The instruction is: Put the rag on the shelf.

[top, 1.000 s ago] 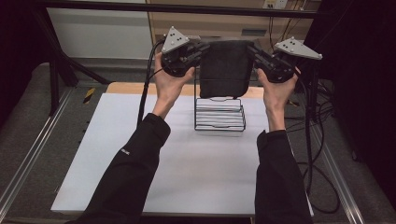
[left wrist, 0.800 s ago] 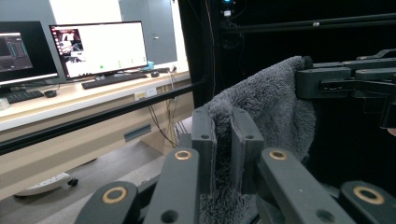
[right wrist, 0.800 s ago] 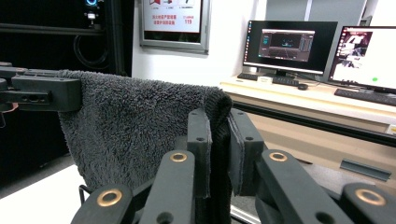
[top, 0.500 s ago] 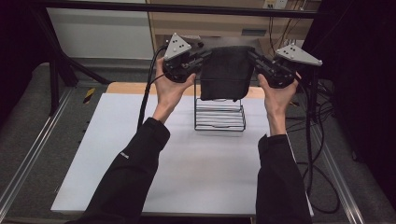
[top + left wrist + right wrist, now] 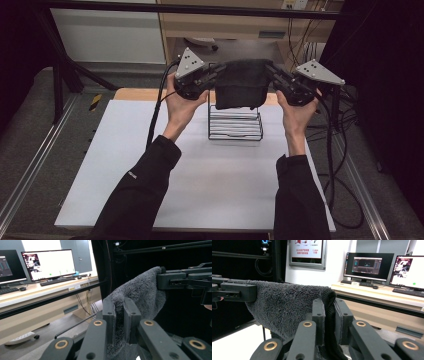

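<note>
A dark grey towel (image 5: 243,84) hangs stretched between both grippers, above a black wire rack (image 5: 235,124) at the far middle of the white table (image 5: 150,175). My left gripper (image 5: 214,75) is shut on the towel's left top corner, and its jaws pinch the fluffy cloth (image 5: 140,292) in the left gripper view (image 5: 119,320). My right gripper (image 5: 273,73) is shut on the right top corner; the towel (image 5: 287,305) spreads across to the other gripper in the right gripper view (image 5: 329,320). The towel's lower edge covers the rack's top.
Black cables (image 5: 335,150) trail off the table's right side and one runs down from the left gripper. A wooden strip (image 5: 140,93) lines the table's far edge. Metal rails (image 5: 30,170) flank the table. Monitors (image 5: 369,265) stand on a desk beyond.
Both grippers have lifted the towel higher and a little farther back over the rack. The grip on each corner is unchanged.
</note>
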